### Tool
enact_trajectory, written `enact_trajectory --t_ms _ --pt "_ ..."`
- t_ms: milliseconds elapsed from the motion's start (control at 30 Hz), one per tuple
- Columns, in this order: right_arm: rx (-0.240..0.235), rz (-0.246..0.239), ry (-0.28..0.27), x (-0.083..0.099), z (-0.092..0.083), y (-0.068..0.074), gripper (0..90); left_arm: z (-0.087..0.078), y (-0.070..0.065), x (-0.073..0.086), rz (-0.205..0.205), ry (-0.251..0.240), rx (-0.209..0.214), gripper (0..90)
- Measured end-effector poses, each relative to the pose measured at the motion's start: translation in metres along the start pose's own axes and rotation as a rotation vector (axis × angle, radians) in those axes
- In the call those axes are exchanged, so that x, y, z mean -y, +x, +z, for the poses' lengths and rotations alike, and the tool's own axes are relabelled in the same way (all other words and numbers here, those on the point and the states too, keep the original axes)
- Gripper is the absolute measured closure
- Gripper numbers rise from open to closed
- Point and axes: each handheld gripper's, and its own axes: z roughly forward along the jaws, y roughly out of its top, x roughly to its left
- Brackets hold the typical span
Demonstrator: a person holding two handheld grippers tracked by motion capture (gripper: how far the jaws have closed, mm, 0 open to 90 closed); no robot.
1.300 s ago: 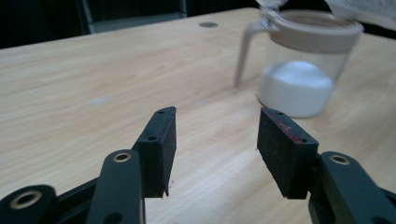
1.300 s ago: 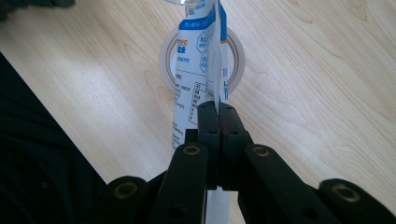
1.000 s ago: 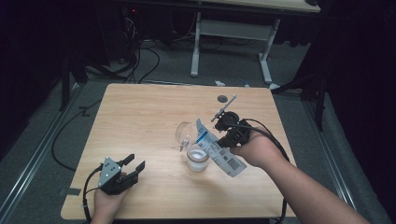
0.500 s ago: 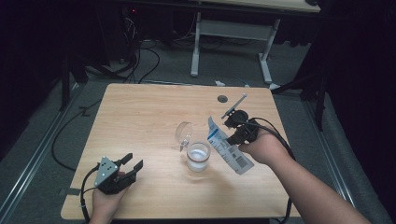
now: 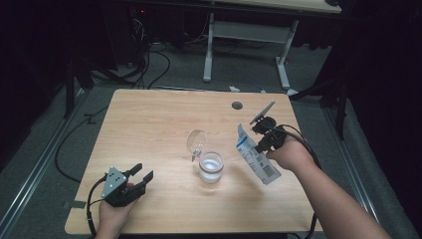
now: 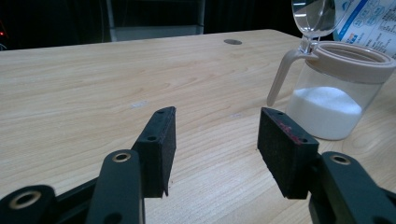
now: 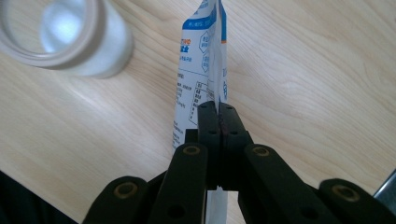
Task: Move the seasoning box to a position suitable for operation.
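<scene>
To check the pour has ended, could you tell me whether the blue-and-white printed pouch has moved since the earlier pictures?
Yes. The blue-and-white printed pouch, clamped in the right gripper, has moved rightwards, away from the clear plastic jar.

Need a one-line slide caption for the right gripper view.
Right gripper clamps a blue-and-white pouch above the table, beside the open jar.
</scene>
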Motion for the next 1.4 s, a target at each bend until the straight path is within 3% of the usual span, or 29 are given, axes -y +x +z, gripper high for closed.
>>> enact_trajectory --t_ms 467,733,867,933,1067,1233,1400 --pt "0.037 0.082 0.054 0.004 0.031 -0.036 90.0 0.000 -0.001 0.003 -0.013 0.006 0.003 47.5" --pt "0.060 0.114 0.041 0.009 0.037 -0.040 90.0 -0.002 0.000 0.005 -0.022 0.009 0.001 47.4" --pt "0.086 0.135 -0.053 0.015 0.027 -0.040 90.0 -0.003 0.002 0.006 -0.025 0.012 0.001 47.5" --pt "0.086 0.154 -0.139 0.022 0.021 -0.040 90.0 -0.003 0.002 0.005 -0.032 0.010 0.001 47.5" --pt "0.094 0.194 -0.256 0.034 0.014 -0.038 90.0 -0.003 0.003 0.005 -0.043 0.011 0.004 47.5" --pt "0.132 0.194 -0.357 0.047 0.015 -0.031 90.0 -0.002 0.004 0.007 -0.046 0.017 0.000 47.5" --pt "0.134 0.246 -0.462 0.058 0.019 -0.027 90.0 -0.002 0.005 0.009 -0.050 0.022 0.004 47.5"
